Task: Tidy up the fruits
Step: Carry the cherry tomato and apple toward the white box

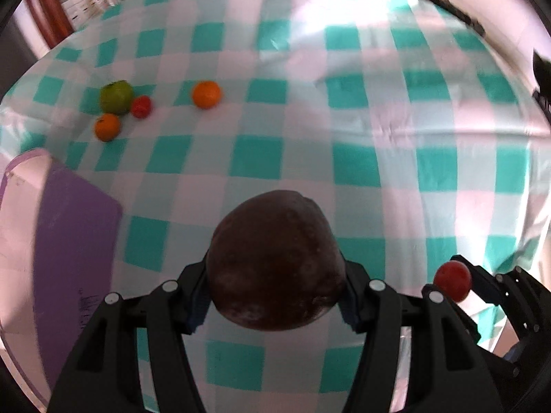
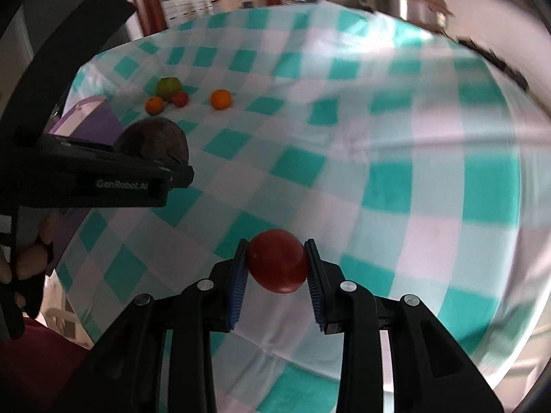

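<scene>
My left gripper (image 1: 275, 296) is shut on a large dark brown fruit (image 1: 275, 261) and holds it above the checked tablecloth; the fruit also shows in the right wrist view (image 2: 151, 139). My right gripper (image 2: 277, 275) is shut on a small red fruit (image 2: 278, 265), which also shows in the left wrist view (image 1: 453, 280), to the right of the left gripper. At the far left of the table lie a green apple (image 1: 116, 96), a small red fruit (image 1: 142, 106) and two oranges (image 1: 107, 126) (image 1: 206, 94).
A purple board (image 1: 69, 247) inside a clear container lies at the left edge of the table. The teal and white checked tablecloth (image 1: 344, 120) covers the table. Room furniture shows beyond the far edge.
</scene>
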